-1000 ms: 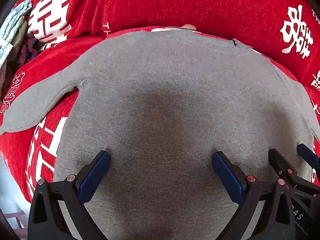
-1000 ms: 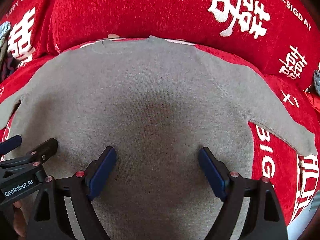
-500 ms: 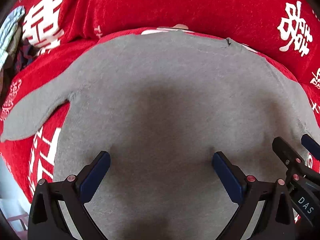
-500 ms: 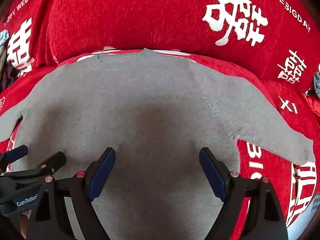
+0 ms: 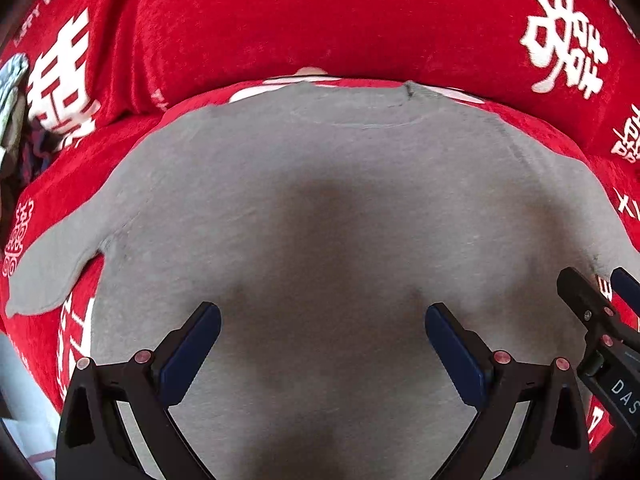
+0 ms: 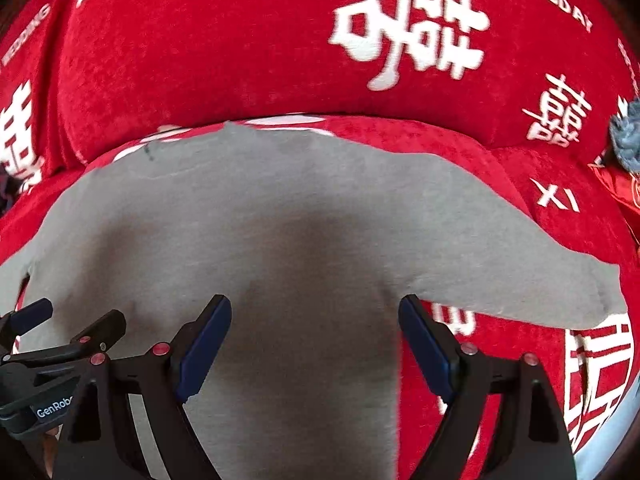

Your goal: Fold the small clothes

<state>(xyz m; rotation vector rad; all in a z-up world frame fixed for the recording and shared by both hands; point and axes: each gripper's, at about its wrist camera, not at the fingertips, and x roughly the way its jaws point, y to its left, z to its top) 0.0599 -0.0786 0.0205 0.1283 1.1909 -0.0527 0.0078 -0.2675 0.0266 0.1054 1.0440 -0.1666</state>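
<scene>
Grey sweater (image 5: 320,208) lies flat, front down, on the red printed cover (image 5: 320,20), neckline toward the backrest, both sleeves spread outward. Left gripper (image 5: 322,344) and right gripper (image 6: 314,340) hover above its lower body, jaws wide apart, holding nothing. Advisable: pinch each sleeve near its cuff and fold inward evenly.

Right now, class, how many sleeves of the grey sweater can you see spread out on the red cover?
2. The left sleeve stretches out toward the left edge of the left wrist view; the right sleeve stretches out to the right in the right wrist view. Both lie flat on the red cover.
</scene>
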